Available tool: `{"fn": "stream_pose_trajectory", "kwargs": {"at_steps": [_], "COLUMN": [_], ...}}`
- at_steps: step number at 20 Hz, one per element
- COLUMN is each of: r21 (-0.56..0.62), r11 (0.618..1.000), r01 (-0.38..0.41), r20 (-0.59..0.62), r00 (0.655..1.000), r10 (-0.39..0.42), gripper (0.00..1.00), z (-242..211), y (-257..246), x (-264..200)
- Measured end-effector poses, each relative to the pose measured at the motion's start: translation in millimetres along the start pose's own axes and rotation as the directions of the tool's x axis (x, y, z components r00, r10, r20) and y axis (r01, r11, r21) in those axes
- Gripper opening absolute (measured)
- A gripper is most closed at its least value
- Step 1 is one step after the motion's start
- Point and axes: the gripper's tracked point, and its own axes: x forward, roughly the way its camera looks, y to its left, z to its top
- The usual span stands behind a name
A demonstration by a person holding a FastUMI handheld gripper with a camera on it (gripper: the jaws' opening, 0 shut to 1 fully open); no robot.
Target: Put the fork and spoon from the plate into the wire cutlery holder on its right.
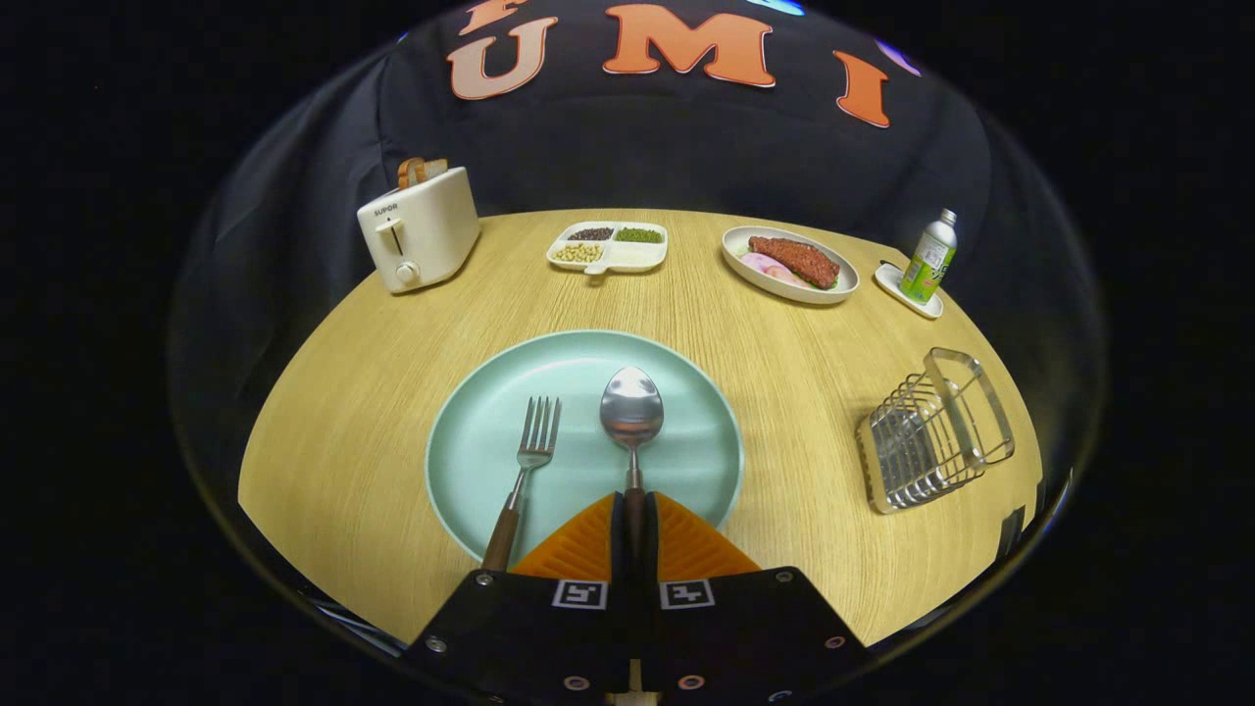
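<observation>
The hand-held gripper (633, 515) is reaching forward low over the near side of the scene, its two fingers (586, 544) lying drawn close together with only a narrow slot left between them. Both fingers are pressing on the spoon (631, 412) by its handle, which is running straight up that slot, the bowl lying just ahead of the fingertips

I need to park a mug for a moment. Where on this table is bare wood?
Bare wood lies between the round pale green plate and the wire cutlery holder, and left of the plate below the cream toaster. The far edge is crowded with dishes. The tool is shut on the wooden-handled spoon, with the fork beside it.
</observation>
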Motion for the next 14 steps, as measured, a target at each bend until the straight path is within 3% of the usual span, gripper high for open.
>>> {"fn": "stream_pose_trajectory", "kwargs": {"at_steps": [9,14], "r21": [0.022,-0.026], "r11": [1.0,0.998], "r01": [-0.001,0.065], "r20": [0.06,0.06], "r00": [0.998,0.996], "r10": [0.0,-0.063], "gripper": [0.05,0.05], "z": [62,80], "y": [-45,-92], "x": [-57,-82]}}
